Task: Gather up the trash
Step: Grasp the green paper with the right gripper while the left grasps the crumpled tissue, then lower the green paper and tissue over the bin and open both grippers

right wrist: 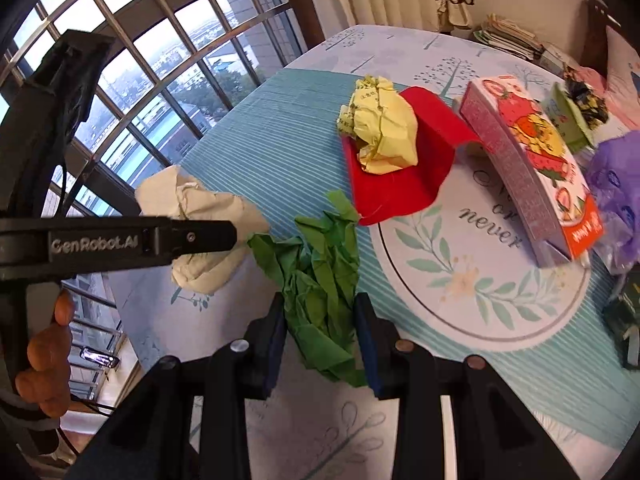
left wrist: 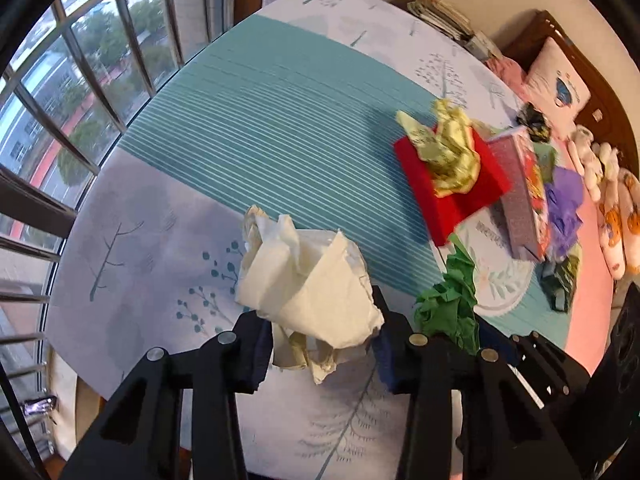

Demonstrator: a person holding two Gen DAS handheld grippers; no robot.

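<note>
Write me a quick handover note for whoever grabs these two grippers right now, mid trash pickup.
Left gripper: jaws astride the white crumpled paper; pads look to be on it, grip not confirmed.
Right gripper: shut on the green crumpled paper.
Both wads are low over the bed cover.
Still lying there: yellow wad on the red sheet, pink snack box, purple bag, and dark wrappers at the far edge.
No bin in view; nothing visibly binned yet.
</note>
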